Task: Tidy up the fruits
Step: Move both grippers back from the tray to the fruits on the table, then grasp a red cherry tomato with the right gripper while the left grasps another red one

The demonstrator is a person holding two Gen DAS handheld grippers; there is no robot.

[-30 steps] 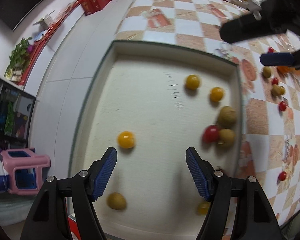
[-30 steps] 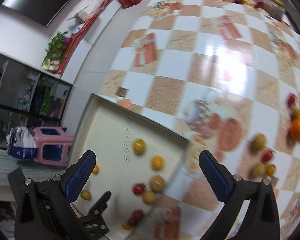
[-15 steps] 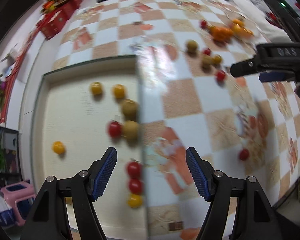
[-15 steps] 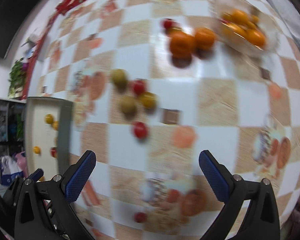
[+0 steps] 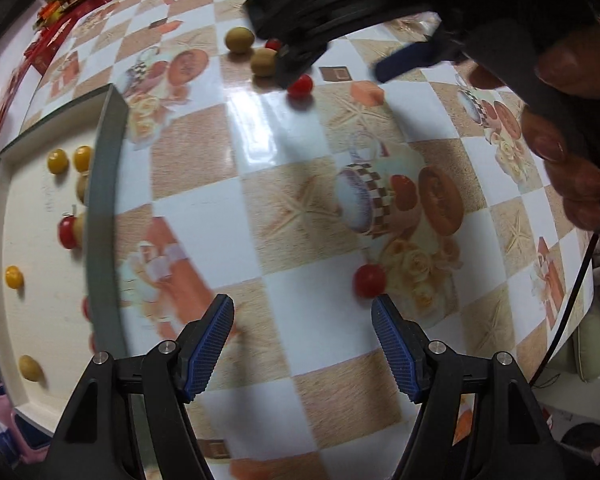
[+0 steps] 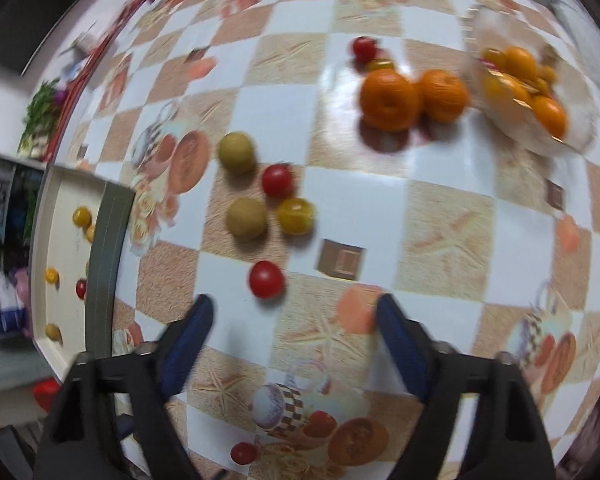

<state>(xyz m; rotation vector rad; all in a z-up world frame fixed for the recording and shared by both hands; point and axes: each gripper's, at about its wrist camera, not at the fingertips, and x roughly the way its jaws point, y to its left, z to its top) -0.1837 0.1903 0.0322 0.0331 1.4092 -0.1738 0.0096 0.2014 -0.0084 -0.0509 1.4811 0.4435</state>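
Note:
My left gripper (image 5: 302, 344) is open and empty above the checkered table, with a red cherry tomato (image 5: 369, 280) just ahead of its right finger. The cream tray (image 5: 102, 208) at the left holds several small yellow, red and olive fruits. My right gripper (image 6: 296, 344) is open and empty; a red tomato (image 6: 265, 279) lies just ahead of it. Beyond are two olive fruits (image 6: 245, 217), a red tomato (image 6: 277, 180) and a yellow tomato (image 6: 296, 215). The right gripper also shows at the top of the left wrist view (image 5: 340, 56).
Two oranges (image 6: 388, 94) and a clear bag of small orange fruits (image 6: 528, 92) lie at the far right. Another red tomato (image 6: 243, 453) sits near the table's front. The tray's grey rim (image 6: 108, 264) stands at the left. Red boxes (image 5: 60, 0) line the far edge.
Both grippers have swung right, from over the tray to over the table. The loose fruits now lie close ahead of each gripper. Both stay open.

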